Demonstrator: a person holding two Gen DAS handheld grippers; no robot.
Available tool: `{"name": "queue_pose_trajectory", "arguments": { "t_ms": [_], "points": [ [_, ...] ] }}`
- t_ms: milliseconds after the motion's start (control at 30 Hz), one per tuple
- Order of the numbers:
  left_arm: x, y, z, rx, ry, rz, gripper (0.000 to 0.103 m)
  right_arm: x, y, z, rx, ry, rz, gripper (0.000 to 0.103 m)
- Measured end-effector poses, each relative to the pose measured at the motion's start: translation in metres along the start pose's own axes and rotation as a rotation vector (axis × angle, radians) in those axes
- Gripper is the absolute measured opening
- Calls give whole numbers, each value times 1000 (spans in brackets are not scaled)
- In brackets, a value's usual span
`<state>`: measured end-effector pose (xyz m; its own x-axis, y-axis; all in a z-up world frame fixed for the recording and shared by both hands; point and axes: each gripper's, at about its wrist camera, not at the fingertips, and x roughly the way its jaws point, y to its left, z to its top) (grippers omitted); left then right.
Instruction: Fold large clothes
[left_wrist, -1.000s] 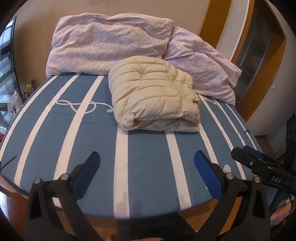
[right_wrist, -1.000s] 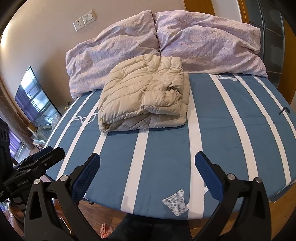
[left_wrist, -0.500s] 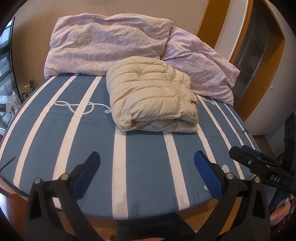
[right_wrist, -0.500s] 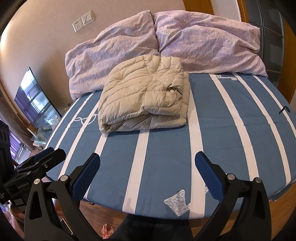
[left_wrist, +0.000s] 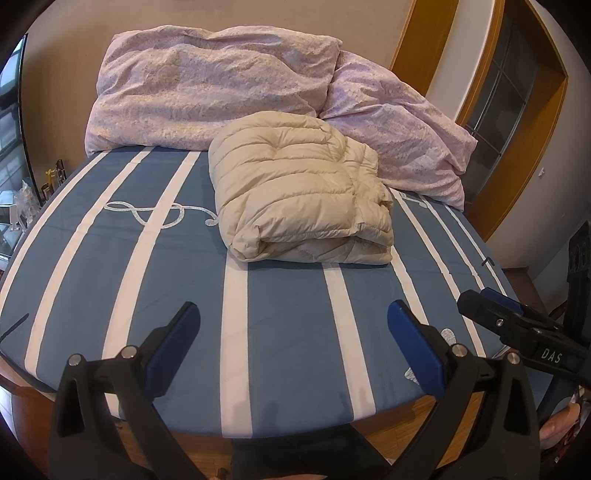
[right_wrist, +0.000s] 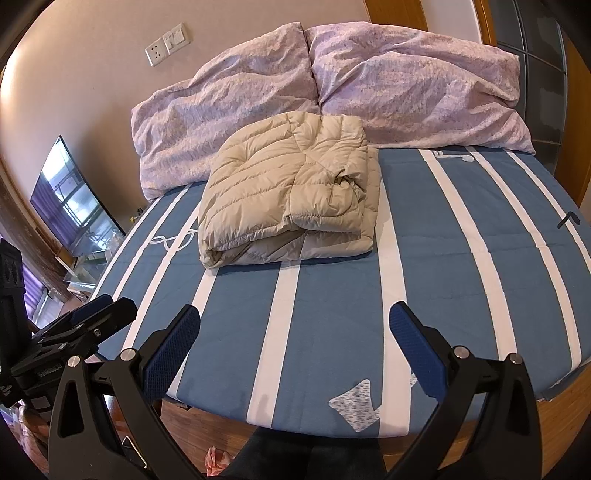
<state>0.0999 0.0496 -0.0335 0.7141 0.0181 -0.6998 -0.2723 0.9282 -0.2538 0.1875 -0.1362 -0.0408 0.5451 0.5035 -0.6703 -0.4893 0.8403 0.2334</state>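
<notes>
A: What's nearest?
B: The left gripper (left_wrist: 291, 339), its fingers (left_wrist: 173, 339) spread wide and holding nothing, above the foot of the bed (left_wrist: 288, 317). The right gripper (right_wrist: 295, 339) is likewise wide and empty.
A: And the garment?
B: The folded cream puffer jacket (left_wrist: 299, 195) lies on the blue striped sheet mid-bed, well apart from both grippers, its far edge touching two lilac pillows (right_wrist: 332, 92) against the wall.
</notes>
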Motion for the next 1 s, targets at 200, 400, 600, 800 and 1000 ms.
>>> {"name": "queue_pose_trajectory", "arguments": {
  "t_ms": [200,400,600,800,1000],
  "points": [
    [4,1,1,-4,5,-8,101,-1,0,1,2,-2,7,102],
    [4,3,2,-5,5,-10,101,0,1,1,3,2,9,102],
    [4,2,2,-7,4,-16,101,2,-1,0,9,4,12,102],
    [6,3,3,-10,0,-28,101,3,0,-1,6,1,13,102],
    [5,3,3,-12,0,-26,101,3,-1,-1,7,6,16,102]
  ]
}}
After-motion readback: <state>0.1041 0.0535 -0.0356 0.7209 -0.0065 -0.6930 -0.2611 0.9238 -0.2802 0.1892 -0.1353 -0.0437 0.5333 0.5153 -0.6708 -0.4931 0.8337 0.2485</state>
